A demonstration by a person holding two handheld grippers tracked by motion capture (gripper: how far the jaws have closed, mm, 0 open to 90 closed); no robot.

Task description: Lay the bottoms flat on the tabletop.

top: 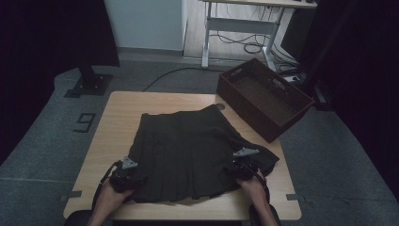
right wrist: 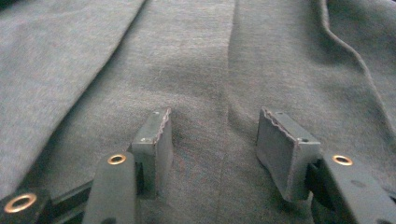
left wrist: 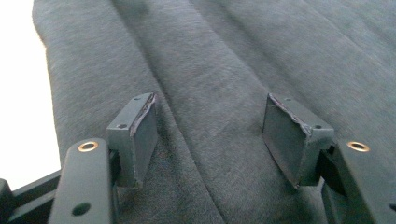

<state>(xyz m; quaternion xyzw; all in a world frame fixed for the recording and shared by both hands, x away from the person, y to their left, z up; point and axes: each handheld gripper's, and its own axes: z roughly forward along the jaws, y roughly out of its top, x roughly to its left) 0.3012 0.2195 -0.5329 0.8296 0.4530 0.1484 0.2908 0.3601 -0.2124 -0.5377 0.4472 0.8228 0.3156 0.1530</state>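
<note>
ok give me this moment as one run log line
item: dark pleated skirt spread flat on table | left gripper: jaws open over near hem | right gripper: jaws open over fabric | basket: at table's far right

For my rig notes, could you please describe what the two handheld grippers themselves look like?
Both the left gripper and the right gripper are black, each topped by a grey three-cornered plate, with a black cable looping back beside the hand. Their jaws end in flat rectangular dark pads, and brass-coloured eyelets mark the jaw arms.
</note>
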